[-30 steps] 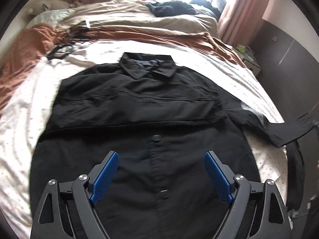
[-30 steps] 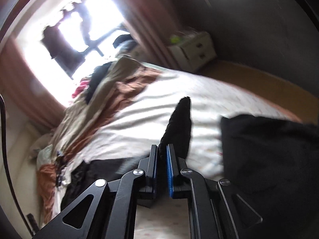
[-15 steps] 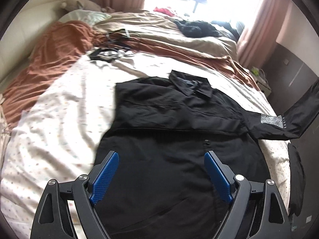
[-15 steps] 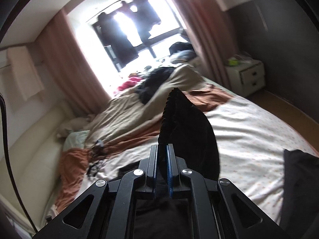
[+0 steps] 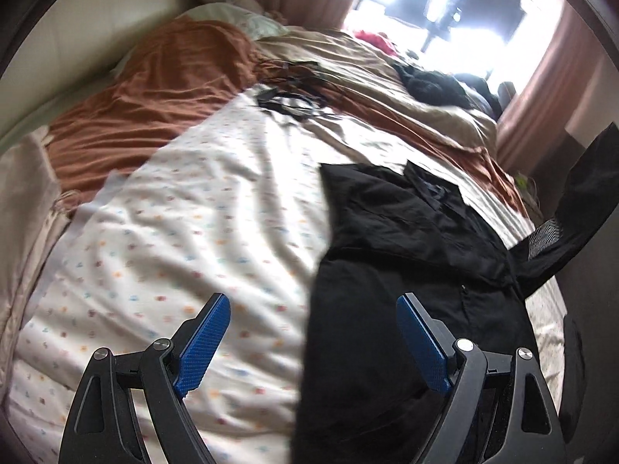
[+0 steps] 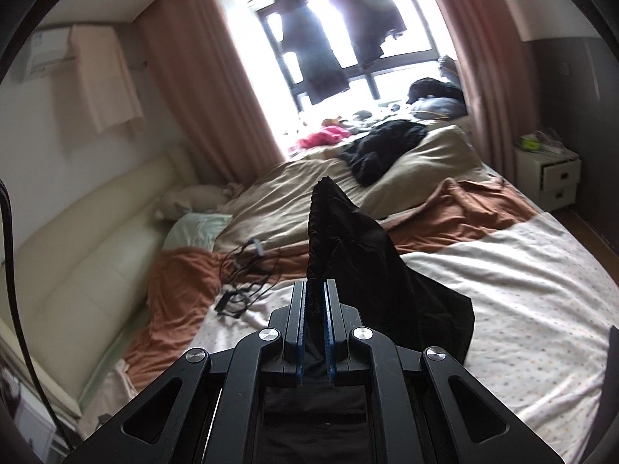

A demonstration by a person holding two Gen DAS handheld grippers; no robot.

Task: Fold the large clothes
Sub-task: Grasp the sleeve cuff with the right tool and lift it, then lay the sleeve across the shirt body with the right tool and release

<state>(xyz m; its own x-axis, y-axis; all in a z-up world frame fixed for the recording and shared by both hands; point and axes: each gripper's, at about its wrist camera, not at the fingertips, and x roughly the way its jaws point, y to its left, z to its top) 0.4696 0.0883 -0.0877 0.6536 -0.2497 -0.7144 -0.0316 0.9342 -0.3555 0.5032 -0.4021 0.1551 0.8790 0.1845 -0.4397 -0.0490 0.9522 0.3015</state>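
A black button-up shirt (image 5: 406,255) lies front up on the white dotted bedsheet (image 5: 193,232), collar toward the window. My left gripper (image 5: 313,332) hangs open above the shirt's left edge, with nothing between its blue pads. One black sleeve (image 5: 572,208) is lifted off the bed at the right of the left wrist view. In the right wrist view that sleeve (image 6: 348,239) sticks up from my right gripper (image 6: 316,290), which is shut on it, the cuff standing above the fingertips.
Rust-brown blanket (image 5: 154,92) and beige duvet (image 6: 294,193) cover the far half of the bed. Black cables (image 5: 294,96) lie on the sheet's far edge. A black garment pile (image 6: 383,143) lies near the window. A white nightstand (image 6: 549,174) stands right, a cream headboard (image 6: 85,255) left.
The left gripper has swung left, so the shirt now sits to the right of its view. The right gripper has risen and rolled upright, lifting the sleeve off the bed.
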